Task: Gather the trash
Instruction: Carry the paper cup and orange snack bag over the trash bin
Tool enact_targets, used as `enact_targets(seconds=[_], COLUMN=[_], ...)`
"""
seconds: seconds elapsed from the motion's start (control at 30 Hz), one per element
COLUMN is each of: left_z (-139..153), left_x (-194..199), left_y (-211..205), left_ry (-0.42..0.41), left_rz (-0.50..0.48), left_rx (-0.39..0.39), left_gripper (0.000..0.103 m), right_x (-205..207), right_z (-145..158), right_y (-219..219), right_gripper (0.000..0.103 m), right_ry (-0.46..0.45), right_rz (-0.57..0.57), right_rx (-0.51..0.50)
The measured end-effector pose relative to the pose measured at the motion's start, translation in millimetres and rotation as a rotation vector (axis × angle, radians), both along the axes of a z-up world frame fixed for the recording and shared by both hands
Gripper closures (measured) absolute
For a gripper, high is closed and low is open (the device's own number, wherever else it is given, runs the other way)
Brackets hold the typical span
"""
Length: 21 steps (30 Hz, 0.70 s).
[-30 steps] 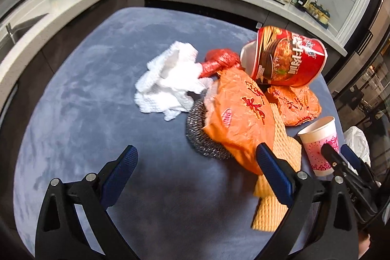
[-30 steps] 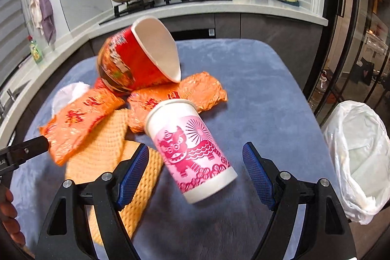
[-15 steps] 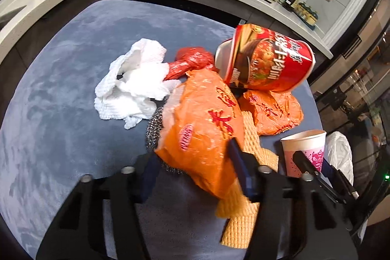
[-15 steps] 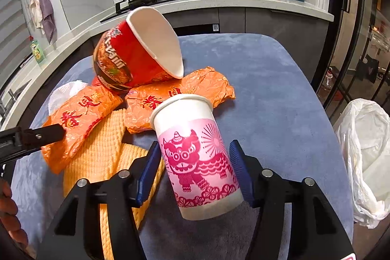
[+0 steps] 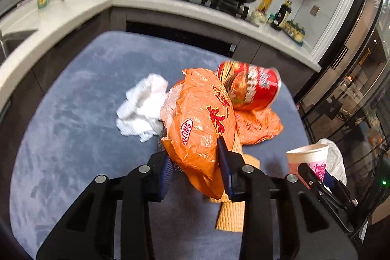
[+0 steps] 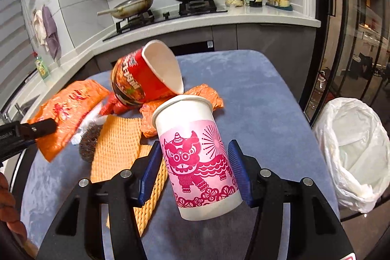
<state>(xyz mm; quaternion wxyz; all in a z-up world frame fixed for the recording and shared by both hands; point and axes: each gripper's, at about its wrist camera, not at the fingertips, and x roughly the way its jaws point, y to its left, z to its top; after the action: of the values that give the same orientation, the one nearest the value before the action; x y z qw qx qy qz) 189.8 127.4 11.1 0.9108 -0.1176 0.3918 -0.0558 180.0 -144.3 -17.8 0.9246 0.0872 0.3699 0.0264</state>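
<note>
The blue-grey table [image 5: 73, 113] carries a heap of trash bunched toward its far right side, which leaves a wide bare stretch on the left and near edge for moving. Just off the right edge stands a bin lined with a white bag [image 6: 351, 152], mouth open, so I judge anything lifted only needs to swing rightward over that edge.

The red noodle tub [image 6: 136, 79] lies tipped on an orange wrapper at the back, with an orange waffle cloth [image 6: 117, 148] and a steel scourer [image 6: 87, 140] beneath the pile.

The left hand-held gripper [image 5: 195, 162] is closing on the big orange bag [image 5: 202, 121], pinching its lower end and raising it clear of the white paper towel [image 5: 141, 109].

The right hand-held gripper [image 6: 192, 169] clamps the pink-printed paper cup [image 6: 195, 155] by its sides, tilted, nearest the bin.
</note>
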Motion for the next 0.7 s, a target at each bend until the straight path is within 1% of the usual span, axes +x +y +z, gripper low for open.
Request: enact_targets(seconds=[0.17,0.3,0.37,0.53,0.7], left_z=[29.3,52.5,61.9,74.8,81.1], left_x=[-21.1,-38.5,-47.9,-65.3,-75.1], left_y=[-7.9,-27.1,-42.5,-87.6,-140.9], left_ry=[-0.069,-0.124,-0.151,-0.184,-0.205], left_rz=[-0.028,-0.088,-0.130,-0.232,-0.341], left_rx=[0.000,-0.008,-0.008,-0.001,0.000], left_gripper=[0.070,0.070,0.070,0.070,0.070], right_x=[-21.8,-42.3,-51.1,-75.8,-100.8], right_z=[25.0,47.9,57.2,80.1,91.5], right_y=[-13.5,-29.7,-38.4,-71.6,-114.3], right_gripper=[0.049,0.049,0.049,0.049,0.049], right_ry=[-0.056,-0.107,-0.130,-0.187,-0.224], right_rz=[-0.036,-0.065,-0.081,-0.150,-0.245], right_rx=[0.025,0.041,0.048,0.029,0.019])
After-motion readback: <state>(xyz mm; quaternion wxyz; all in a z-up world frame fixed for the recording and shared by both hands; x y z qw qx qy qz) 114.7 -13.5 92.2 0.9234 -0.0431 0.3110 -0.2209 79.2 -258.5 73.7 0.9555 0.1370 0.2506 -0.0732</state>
